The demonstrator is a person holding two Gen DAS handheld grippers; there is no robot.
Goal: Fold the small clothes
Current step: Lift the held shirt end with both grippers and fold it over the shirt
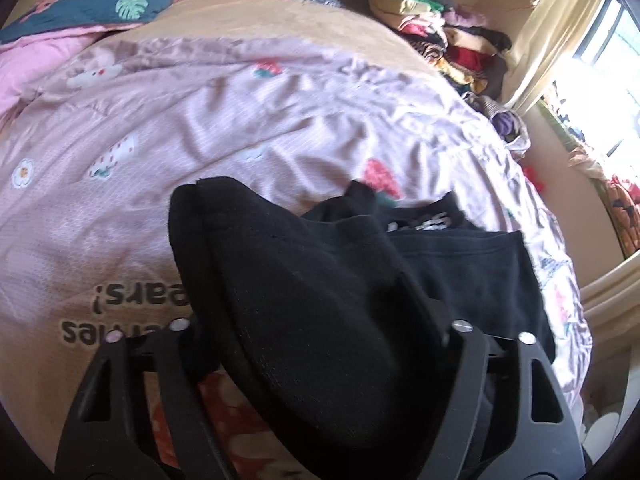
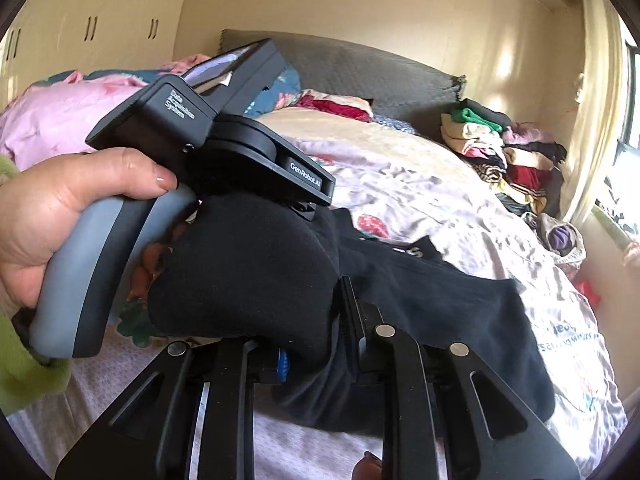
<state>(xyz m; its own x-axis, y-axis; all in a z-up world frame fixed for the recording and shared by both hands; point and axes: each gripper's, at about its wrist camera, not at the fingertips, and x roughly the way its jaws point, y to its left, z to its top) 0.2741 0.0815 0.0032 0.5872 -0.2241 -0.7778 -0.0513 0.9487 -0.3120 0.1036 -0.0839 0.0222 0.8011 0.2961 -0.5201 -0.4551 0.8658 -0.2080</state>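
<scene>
Left claw (image 1: 320, 280) closed on a bundled fold of soft black knit fabric (image 1: 304, 280), fingertips buried under the cloth. Same small black garment (image 2: 460, 320) trailing rightward from that bundle and lying flat on the bed, white lettering showing at its far edge. Right claw (image 2: 308, 320) also clamped on the black fabric, nipping it near the bundle's lower right side; exact finger gap hard to read, probably narrow, since cloth covers the tips. Seen from the right wrist view: bare hand (image 2: 52, 220) in a green sleeve gripping the grey handle of the left claw's dark body (image 2: 208, 128), held just above the bundle. Underneath all of it, wrinkled pale pink printed bedsheet (image 1: 200, 128) with strawberries and upside-down dark letters. Stack of folded mixed-colour clothes (image 1: 440, 36) at the far right corner of the bed, near a cream curtain (image 1: 560, 28) and bright window. Grey padded headboard (image 2: 380, 68) behind.
</scene>
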